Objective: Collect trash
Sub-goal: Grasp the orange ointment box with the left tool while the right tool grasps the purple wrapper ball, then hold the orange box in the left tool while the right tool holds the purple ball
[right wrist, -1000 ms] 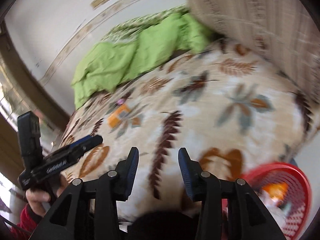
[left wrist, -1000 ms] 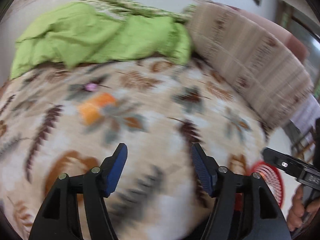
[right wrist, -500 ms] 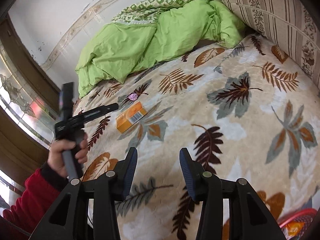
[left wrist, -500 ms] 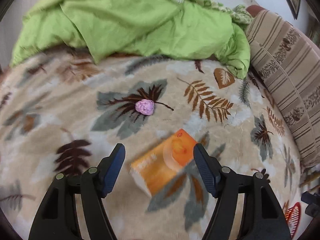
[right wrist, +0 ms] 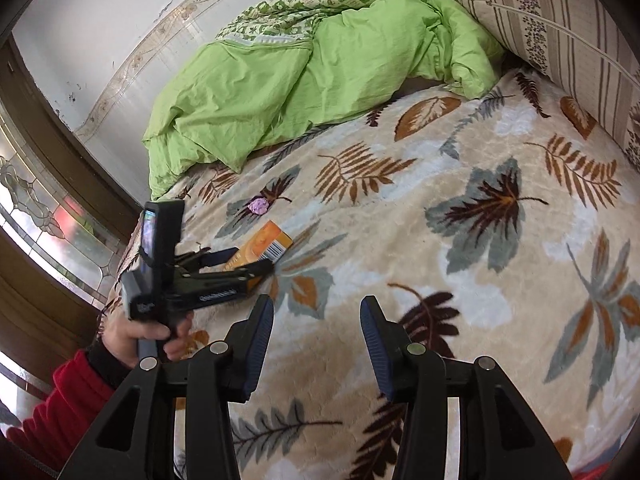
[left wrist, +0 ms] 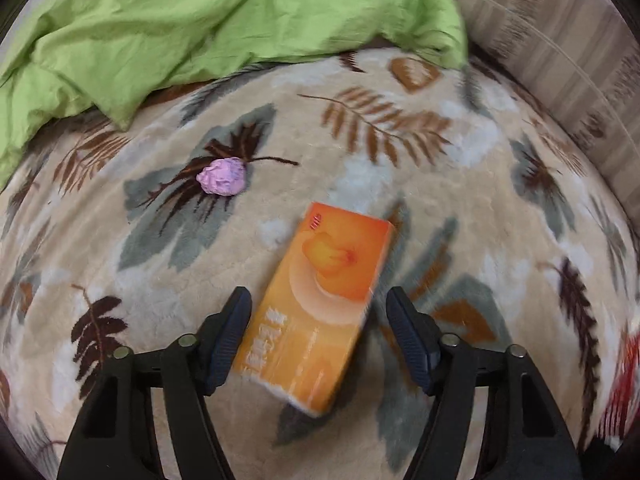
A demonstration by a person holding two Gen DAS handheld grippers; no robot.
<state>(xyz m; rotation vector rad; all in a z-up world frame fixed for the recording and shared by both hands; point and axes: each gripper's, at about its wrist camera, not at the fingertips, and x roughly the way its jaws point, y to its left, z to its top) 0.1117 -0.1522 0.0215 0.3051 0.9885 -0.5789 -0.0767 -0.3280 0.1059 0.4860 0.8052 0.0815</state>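
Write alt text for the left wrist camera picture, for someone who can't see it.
An orange box lies on a leaf-patterned blanket between the open fingers of the left tool, which have just been closing around it. A crumpled pink wad sits beyond it, near a green quilt.

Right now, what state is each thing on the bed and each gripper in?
box: lying flat, between the left fingers, not gripped
paper ball: crumpled, loose
green quilt: rumpled
left gripper: open, just been closing
right gripper: open, empty
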